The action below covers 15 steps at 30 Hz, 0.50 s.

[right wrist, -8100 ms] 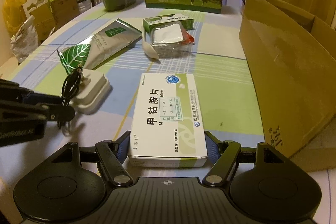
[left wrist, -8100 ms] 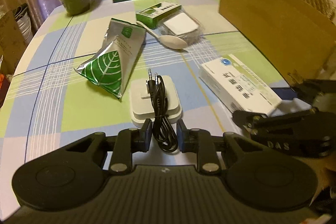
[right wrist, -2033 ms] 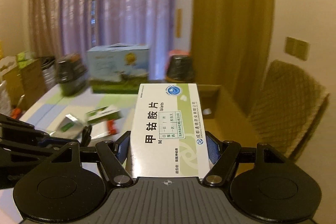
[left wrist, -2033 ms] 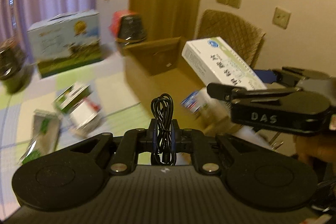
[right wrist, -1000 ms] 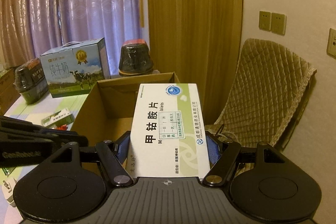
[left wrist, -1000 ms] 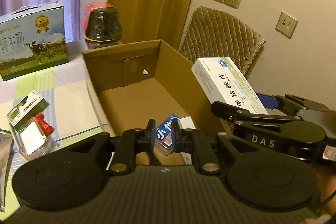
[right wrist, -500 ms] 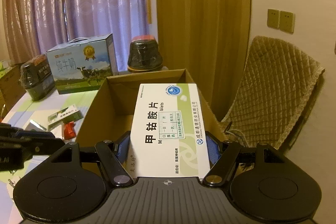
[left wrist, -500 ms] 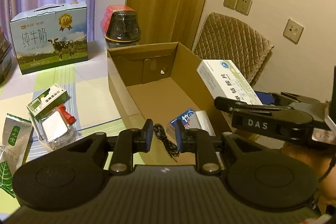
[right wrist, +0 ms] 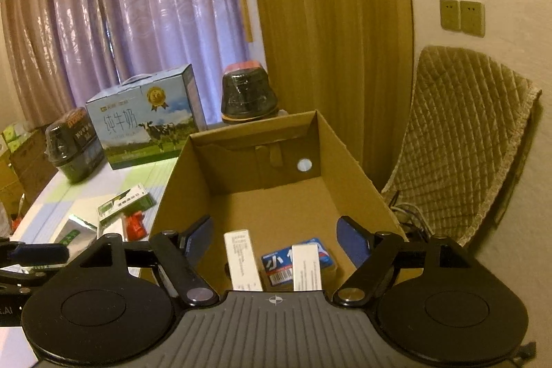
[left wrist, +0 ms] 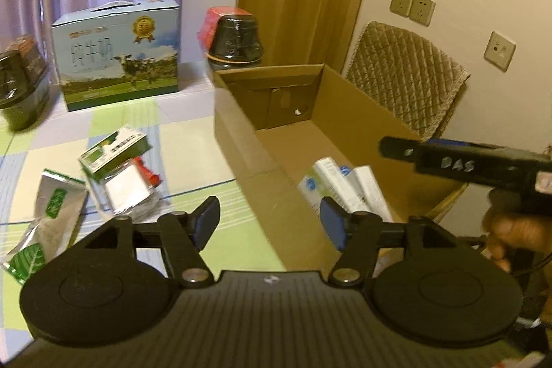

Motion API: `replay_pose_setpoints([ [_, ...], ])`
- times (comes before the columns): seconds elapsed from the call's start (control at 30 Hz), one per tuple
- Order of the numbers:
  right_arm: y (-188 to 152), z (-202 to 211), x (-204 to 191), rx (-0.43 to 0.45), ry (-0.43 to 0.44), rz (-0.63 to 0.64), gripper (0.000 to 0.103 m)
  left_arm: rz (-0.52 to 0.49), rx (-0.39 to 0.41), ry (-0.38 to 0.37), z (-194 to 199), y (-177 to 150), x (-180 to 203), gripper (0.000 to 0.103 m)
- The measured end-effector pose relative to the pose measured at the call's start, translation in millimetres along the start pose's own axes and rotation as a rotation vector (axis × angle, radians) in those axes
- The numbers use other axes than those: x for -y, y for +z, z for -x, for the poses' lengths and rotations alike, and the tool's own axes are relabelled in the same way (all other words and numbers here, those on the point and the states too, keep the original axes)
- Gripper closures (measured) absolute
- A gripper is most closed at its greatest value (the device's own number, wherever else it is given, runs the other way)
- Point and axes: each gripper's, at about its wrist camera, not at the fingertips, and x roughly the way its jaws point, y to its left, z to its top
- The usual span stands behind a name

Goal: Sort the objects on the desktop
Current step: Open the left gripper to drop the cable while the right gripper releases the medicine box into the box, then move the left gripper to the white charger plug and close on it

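Both claws hang empty over an open cardboard box (right wrist: 276, 195) at the edge of a checked desk (left wrist: 214, 250), midway through a sorting job. The left claw (left wrist: 269, 225) stands wide with nothing between its blue pads, poised above the box's near left wall. The right claw (right wrist: 276, 238) is likewise spread wide and bare, held directly over the box's near end.

Inside the box, at the end nearest the cameras, lie two white cartons (right wrist: 243, 259) standing on edge and a small blue packet (right wrist: 281, 259) between them. The far half of the box floor is bare cardboard.

Left of the box, still out on the desk, are a green-and-white carton (left wrist: 115, 149), a clear-wrapped white item with a red part (left wrist: 129, 187) just beside it, and a silver pouch with a green leaf print (left wrist: 45, 223) nearer the camera. Behind them, beyond the box's far corner, stand a milk gift case (left wrist: 119, 56) and two dark wrapped tubs (left wrist: 236, 35); whether those count as things to sort cannot be told.

By this showing the job is part done: a few items are boxed, at least three remain on the desk.
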Motion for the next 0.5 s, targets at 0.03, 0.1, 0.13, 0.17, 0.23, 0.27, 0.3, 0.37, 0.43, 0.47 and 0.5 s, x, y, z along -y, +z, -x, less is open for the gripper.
replay_pose_setpoints([
  [0.03, -1.5, 3.6, -0.6, 0.001, -0.001, -0.002, 0.026, 0.005, -0.004, 0.006, 2.8, -3.2, -2.2, 0.040],
  [0.1, -5.6, 11.8, -2.7, 0.001, -0.002, -0.006, 0.025, 0.005, -0.008, 0.020, 8.8, -9.3, -5.6, 0.037],
  [0.13, -8.5, 16.4, -4.5, 0.002, 0.001, -0.007, 0.023, 0.003, -0.011, 0.028, 11.9, -12.5, -7.6, 0.036],
  [0.17, -10.6, 19.7, -6.5, 0.001, 0.003, -0.006, 0.023, 0.002, -0.016, 0.036, 15.0, -15.6, -9.3, 0.035],
  [0.23, -14.1, 26.1, -11.2, 0.000, 0.005, 0.002, 0.021, 0.005, -0.030, 0.046, 20.2, -21.8, -13.4, 0.030],
  [0.27, -15.7, 29.3, -13.8, 0.001, 0.008, 0.003, 0.021, 0.008, -0.036, 0.048, 22.6, -24.4, -15.1, 0.028],
  [0.3, -16.8, 32.2, -16.4, 0.001, 0.010, 0.004, 0.020, 0.009, -0.041, 0.051, 25.8, -27.5, -17.4, 0.024],
  [0.37, -18.5, 37.2, -22.9, -0.001, 0.014, 0.012, 0.018, 0.008, -0.043, 0.061, 33.8, -34.2, -20.4, 0.020],
  [0.43, -19.7, 41.5, -29.9, -0.001, 0.018, 0.024, 0.015, 0.015, -0.045, 0.068, 41.4, -40.2, -23.8, 0.014],
  [0.47, -20.1, 43.7, -33.8, -0.002, 0.020, 0.031, 0.014, 0.019, -0.048, 0.073, 45.2, -42.9, -25.8, 0.013],
  [0.5, -20.8, 46.3, -37.1, -0.001, 0.023, 0.035, 0.013, 0.022, -0.050, 0.078, 48.7, -45.5, -27.7, 0.012],
])
